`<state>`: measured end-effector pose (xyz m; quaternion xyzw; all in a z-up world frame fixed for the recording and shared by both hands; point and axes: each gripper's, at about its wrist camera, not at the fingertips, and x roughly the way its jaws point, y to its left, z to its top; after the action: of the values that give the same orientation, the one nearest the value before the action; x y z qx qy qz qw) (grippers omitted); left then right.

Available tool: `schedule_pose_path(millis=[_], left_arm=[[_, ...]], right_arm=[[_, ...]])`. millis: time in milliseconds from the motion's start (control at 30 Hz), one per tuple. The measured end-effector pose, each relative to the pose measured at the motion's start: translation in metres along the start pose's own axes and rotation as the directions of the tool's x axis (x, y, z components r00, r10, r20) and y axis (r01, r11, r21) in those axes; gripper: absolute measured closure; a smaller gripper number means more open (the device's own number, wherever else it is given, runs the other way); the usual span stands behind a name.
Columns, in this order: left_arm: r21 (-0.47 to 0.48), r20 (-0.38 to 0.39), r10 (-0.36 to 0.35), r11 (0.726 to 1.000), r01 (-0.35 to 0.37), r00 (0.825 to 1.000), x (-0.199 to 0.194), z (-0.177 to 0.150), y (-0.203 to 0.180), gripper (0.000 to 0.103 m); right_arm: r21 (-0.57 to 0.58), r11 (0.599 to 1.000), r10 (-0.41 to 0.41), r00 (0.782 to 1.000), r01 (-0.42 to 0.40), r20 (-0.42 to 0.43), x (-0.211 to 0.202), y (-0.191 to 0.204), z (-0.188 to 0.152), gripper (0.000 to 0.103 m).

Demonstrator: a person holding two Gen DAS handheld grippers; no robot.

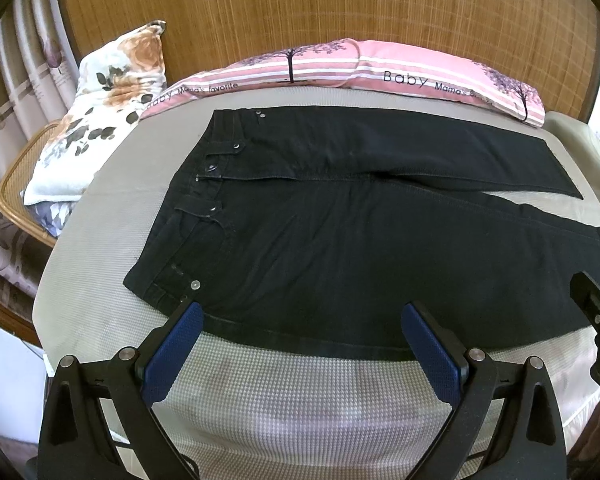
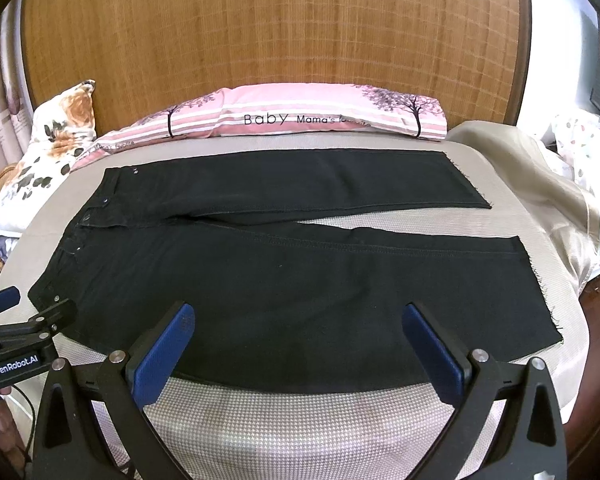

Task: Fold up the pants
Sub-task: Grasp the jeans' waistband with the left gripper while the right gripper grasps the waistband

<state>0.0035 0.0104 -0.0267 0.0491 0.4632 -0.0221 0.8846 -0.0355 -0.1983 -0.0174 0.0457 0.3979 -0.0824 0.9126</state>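
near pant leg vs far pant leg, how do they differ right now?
The near leg lies closest to both open grippers, left gripper and right gripper, while the far leg lies by the pink pillow.
The near leg angles away from the far leg toward the hems, baring a wedge of the mat.
The near leg looks wider, though the fisheye may exaggerate that.
Both are black, flat, unfolded, with frayed hems.

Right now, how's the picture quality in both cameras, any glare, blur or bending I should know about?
Left wrist view: strong fisheye bending, dark vignette corners, bright blown-out strip at right edge; black pants sharp but low in detail. Right wrist view: same bending, overexposed window area upper right, pants clear; left gripper slightly soft at the edge.
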Motion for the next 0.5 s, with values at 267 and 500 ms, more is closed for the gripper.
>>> schedule_pose_path(millis=[267, 500], left_arm=[[-0.042, 0.003, 0.011, 0.999, -0.011, 1.0, 0.01, 0.018, 0.017, 0.004], [-0.113, 0.023, -0.007, 0.994, 0.009, 1.0, 0.03, 0.059, 0.065, 0.004]], right_arm=[[0.008, 0.998, 0.058, 0.997, -0.058, -0.057, 0.012, 0.0, 0.01, 0.0], [0.048, 0.993, 0.11, 0.99, -0.106, -0.088, 0.032, -0.003, 0.025, 0.0]])
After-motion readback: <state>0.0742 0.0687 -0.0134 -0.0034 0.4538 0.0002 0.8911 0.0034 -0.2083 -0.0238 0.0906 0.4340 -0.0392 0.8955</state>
